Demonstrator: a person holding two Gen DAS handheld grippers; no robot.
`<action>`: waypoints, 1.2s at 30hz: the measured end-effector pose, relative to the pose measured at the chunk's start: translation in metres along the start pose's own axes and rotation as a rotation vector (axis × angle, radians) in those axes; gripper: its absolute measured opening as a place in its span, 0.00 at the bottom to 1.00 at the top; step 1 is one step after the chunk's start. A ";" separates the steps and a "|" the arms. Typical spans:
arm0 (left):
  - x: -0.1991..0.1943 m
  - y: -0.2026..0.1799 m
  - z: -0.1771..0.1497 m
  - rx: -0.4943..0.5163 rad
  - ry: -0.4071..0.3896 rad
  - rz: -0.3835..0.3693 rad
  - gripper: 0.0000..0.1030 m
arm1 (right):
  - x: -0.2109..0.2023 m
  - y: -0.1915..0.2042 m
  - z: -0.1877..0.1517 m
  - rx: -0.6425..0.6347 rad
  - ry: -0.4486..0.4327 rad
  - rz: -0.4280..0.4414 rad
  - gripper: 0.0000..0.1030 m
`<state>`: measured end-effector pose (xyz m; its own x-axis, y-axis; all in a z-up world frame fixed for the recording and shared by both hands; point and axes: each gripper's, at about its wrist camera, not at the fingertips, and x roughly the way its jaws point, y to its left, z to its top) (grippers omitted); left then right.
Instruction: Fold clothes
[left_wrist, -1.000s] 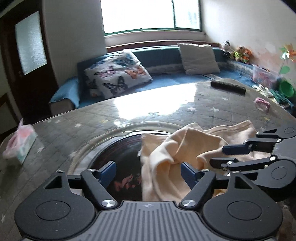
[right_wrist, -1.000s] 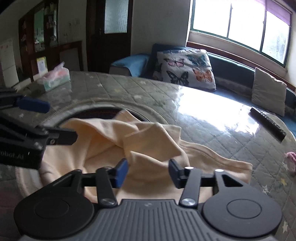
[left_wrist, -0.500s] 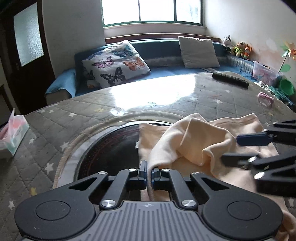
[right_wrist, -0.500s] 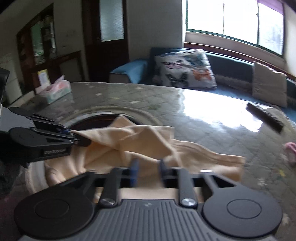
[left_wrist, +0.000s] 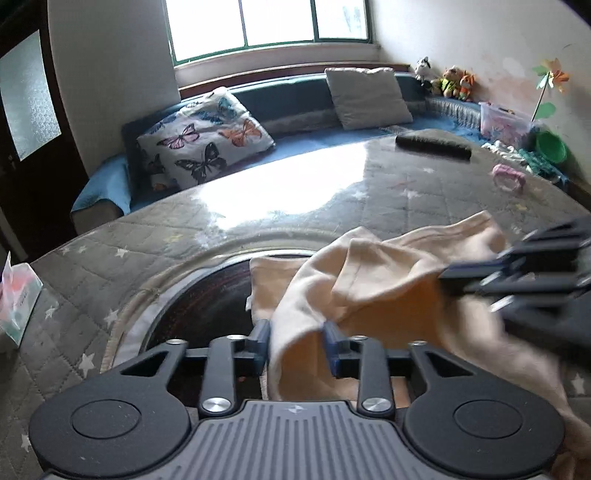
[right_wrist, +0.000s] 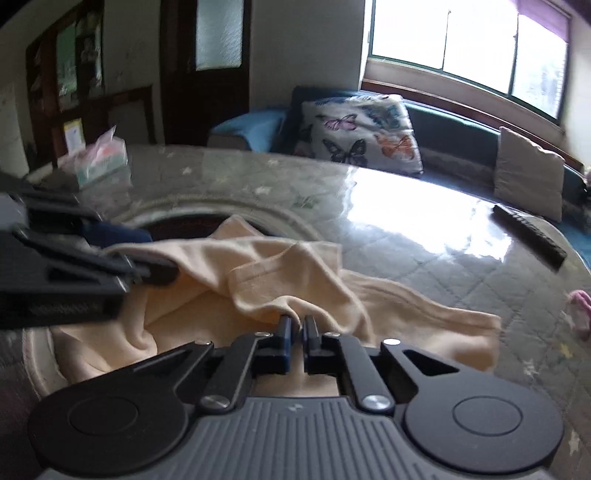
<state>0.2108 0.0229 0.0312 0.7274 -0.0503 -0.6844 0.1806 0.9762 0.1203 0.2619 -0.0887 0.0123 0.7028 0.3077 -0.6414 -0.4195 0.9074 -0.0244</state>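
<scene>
Left gripper (left_wrist: 295, 341): tilted downward; jaws opening slightly, pads against a fold of cloth (left_wrist: 388, 266).
Right gripper (right_wrist: 295, 328): tilted downward; jaws pressed nearly together on cloth.
Mutual position: right at 3 o'clock in left view, left at 9 o'clock in right view; both blurred.

Table (left_wrist: 388, 192) beyond garment (left_wrist: 388, 266) bare; remote (left_wrist: 434, 146) at far edge.
</scene>
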 end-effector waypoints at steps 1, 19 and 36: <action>0.002 0.002 -0.001 -0.012 0.007 0.009 0.06 | -0.009 -0.006 0.000 0.017 -0.018 -0.003 0.04; -0.125 0.064 -0.100 -0.324 -0.106 0.140 0.04 | -0.171 -0.120 -0.089 0.341 -0.170 -0.290 0.03; -0.170 0.029 -0.141 -0.154 -0.103 0.028 0.43 | -0.150 -0.100 -0.126 0.211 -0.011 -0.251 0.60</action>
<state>-0.0013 0.0898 0.0495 0.7958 -0.0361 -0.6045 0.0615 0.9979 0.0214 0.1264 -0.2619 0.0145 0.7759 0.0687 -0.6271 -0.1044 0.9943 -0.0203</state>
